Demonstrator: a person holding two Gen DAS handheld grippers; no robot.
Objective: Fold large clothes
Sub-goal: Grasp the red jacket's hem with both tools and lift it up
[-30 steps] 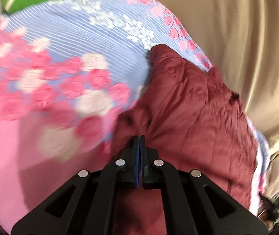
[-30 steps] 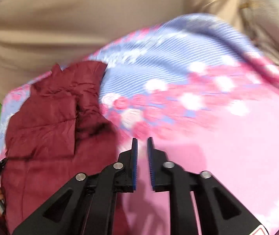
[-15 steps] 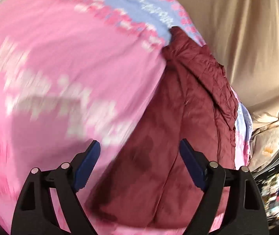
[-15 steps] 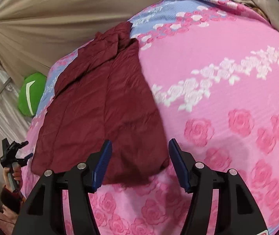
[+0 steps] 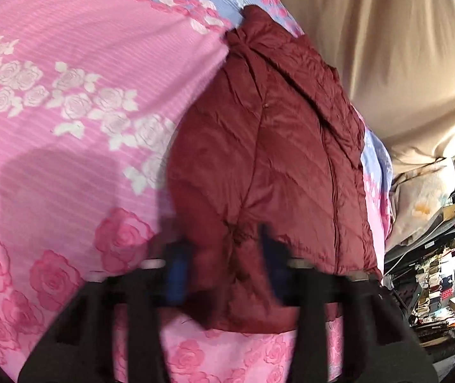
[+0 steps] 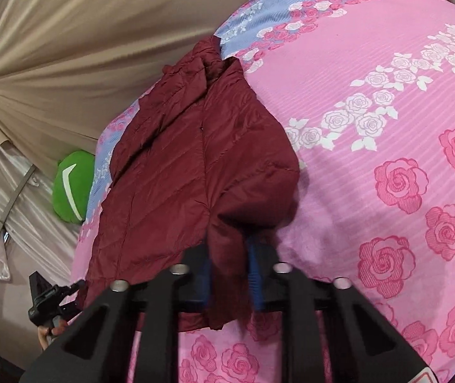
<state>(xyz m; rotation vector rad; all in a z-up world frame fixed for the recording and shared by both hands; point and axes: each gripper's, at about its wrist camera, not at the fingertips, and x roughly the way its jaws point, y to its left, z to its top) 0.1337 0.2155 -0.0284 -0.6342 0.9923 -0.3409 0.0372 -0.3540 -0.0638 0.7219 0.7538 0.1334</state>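
A maroon quilted jacket [image 5: 275, 159] lies lengthwise on a pink rose-print bedsheet [image 5: 68, 111], with its collar at the far end. My left gripper [image 5: 227, 271] is at the near hem. It is blurred and its jaws are closing, with the hem bunched up between the blue pads [image 5: 176, 271]. In the right wrist view the same jacket [image 6: 179, 166] runs away from me. My right gripper [image 6: 230, 281] is at the other near corner. Its jaws are closing too, and a fold of the hem is pinched between the pads [image 6: 254, 281] and hangs below them.
Beige curtain [image 6: 68, 48] hangs behind the bed [image 6: 386, 127]. A green cushion [image 6: 71, 185] sits at the far left edge of the bed. A hand [image 6: 47, 333] holds a black tool at the lower left. Cluttered shelves [image 5: 434, 271] stand to the right of the bed.
Both grippers drew back from the jacket's far end to its near hem. They stood wide open half a second ago and have now closed in on the hem.
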